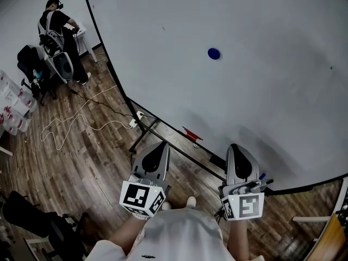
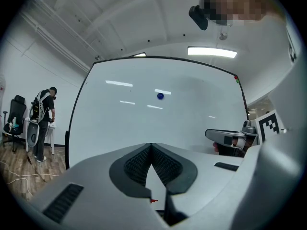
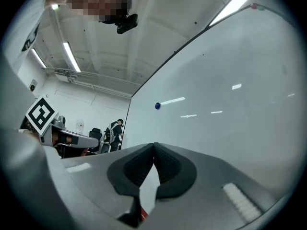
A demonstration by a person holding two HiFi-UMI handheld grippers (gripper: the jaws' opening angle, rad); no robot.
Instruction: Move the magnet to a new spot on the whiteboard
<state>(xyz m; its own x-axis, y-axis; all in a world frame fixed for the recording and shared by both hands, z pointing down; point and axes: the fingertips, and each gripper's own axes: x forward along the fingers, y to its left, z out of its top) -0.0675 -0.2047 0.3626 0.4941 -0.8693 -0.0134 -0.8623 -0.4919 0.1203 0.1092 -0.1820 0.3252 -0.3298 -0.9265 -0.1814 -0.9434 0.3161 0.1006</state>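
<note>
A small round blue magnet [image 1: 213, 53] sticks to the large whiteboard [image 1: 244, 91], well above both grippers. The left gripper view shows the magnet [image 2: 160, 96] high on the whiteboard [image 2: 144, 123]; the right gripper view has the magnet [image 3: 157, 106] to the upper left of the jaws. My left gripper [image 1: 159, 152] is held low in front of the board's bottom edge, jaws shut with nothing between them [image 2: 151, 146]. Beside it, my right gripper [image 1: 237, 157] is also shut and empty [image 3: 154, 146]. Both stay clear of the board.
A person [image 1: 62, 39] stands at the far left by a chair [image 1: 30, 64] and a white table. A white cable [image 1: 76, 118] trails over the wooden floor. The board's black stand leg [image 1: 142, 132] reaches out. A small red thing [image 1: 191, 134] sits on the bottom rail.
</note>
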